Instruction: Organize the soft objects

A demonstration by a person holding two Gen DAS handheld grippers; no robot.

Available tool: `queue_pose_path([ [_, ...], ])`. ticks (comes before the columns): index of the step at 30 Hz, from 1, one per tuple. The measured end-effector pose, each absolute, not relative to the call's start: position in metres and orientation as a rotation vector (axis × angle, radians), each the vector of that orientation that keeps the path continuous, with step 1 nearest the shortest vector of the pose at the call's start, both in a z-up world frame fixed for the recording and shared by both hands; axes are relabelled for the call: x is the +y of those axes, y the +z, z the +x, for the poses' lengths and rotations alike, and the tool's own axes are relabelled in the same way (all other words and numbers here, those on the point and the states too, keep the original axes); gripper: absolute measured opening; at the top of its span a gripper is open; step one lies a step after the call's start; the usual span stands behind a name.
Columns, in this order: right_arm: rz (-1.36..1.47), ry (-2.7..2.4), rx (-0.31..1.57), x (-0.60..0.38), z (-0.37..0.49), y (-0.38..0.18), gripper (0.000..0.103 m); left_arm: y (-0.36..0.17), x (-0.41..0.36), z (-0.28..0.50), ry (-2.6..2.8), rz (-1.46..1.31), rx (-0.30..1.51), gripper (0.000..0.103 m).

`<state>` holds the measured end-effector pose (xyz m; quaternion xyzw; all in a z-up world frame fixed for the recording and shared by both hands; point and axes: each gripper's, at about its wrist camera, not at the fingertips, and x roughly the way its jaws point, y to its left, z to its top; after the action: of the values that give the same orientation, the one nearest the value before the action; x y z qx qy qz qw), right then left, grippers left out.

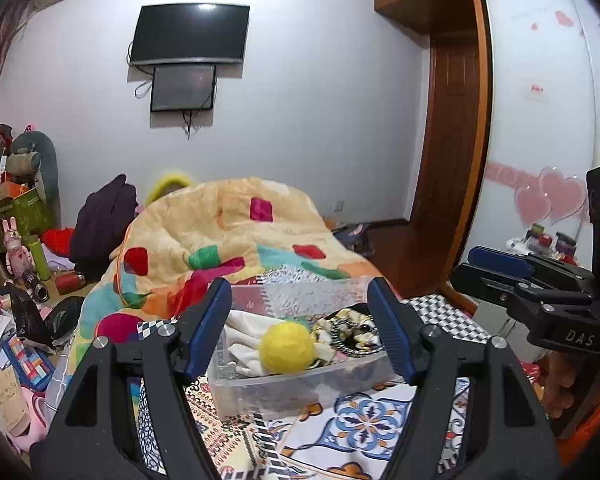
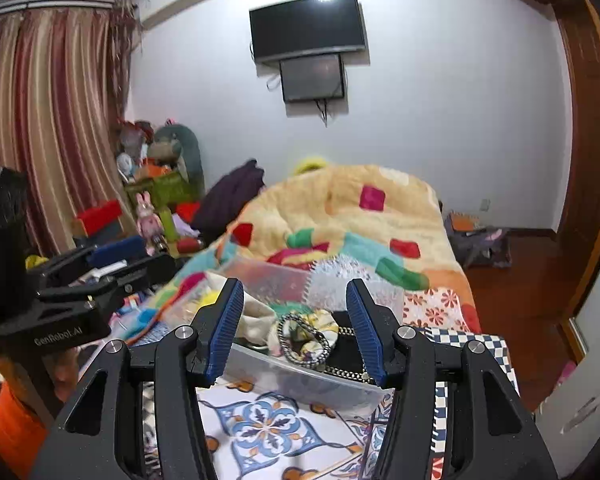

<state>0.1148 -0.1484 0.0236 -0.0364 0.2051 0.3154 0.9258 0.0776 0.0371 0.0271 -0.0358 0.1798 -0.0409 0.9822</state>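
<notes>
**A:** Soft things first: a yellow plush ball (image 1: 287,347) sits in the clear plastic bin (image 1: 300,388) on the bed, against a white cloth (image 1: 240,344) on its left, with a patterned scrunchie (image 2: 306,338) and a dark chain-trimmed piece (image 2: 346,354) on its right.

**B:** And the claws?

**A:** The left claw (image 1: 300,330) is spread wide with nothing between its blue pads, facing the bin's near wall. The right claw (image 2: 296,330) is likewise wide apart and empty, facing the scrunchie end of the bin.

**B:** What might go wrong?

**A:** My guess: the bin rests on a soft patterned sheet (image 1: 356,424), so a push on its wall could slide or tip it. The items lie tangled together, so closing on the ball may drag the cloth up too. The chain could snag a pad. Both claws are close to each other, so they might collide over the bin.

**B:** Anything unclear?

**A:** The bin's floor is hidden beneath the pile. I can't tell what the dark piece is, or whether the white cloth is one item or several. The orange patchwork blanket (image 1: 228,236) heaped behind hides the far bed, and something yellow (image 1: 168,184) peeks over it. Left-side clutter is too small to name beyond a pink rabbit figure (image 1: 15,252).
</notes>
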Motion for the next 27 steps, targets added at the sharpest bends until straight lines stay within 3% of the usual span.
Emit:
queue_pose_path([
  [3,-0.075,0.628,0.372,-0.150,0.102,0.028,0.075,0.032,0.032,0.063,-0.070,-0.059,0.321,0.090],
  [10,-0.063,0.609,0.333,-0.156,0.092,0.027,0.085,0.035,0.028,0.044,-0.069,-0.073,0.281,0.100],
  [27,-0.063,0.605,0.335,-0.161,0.086,0.016,0.086,0.018,0.027,0.044,-0.037,-0.082,0.292,0.102],
])
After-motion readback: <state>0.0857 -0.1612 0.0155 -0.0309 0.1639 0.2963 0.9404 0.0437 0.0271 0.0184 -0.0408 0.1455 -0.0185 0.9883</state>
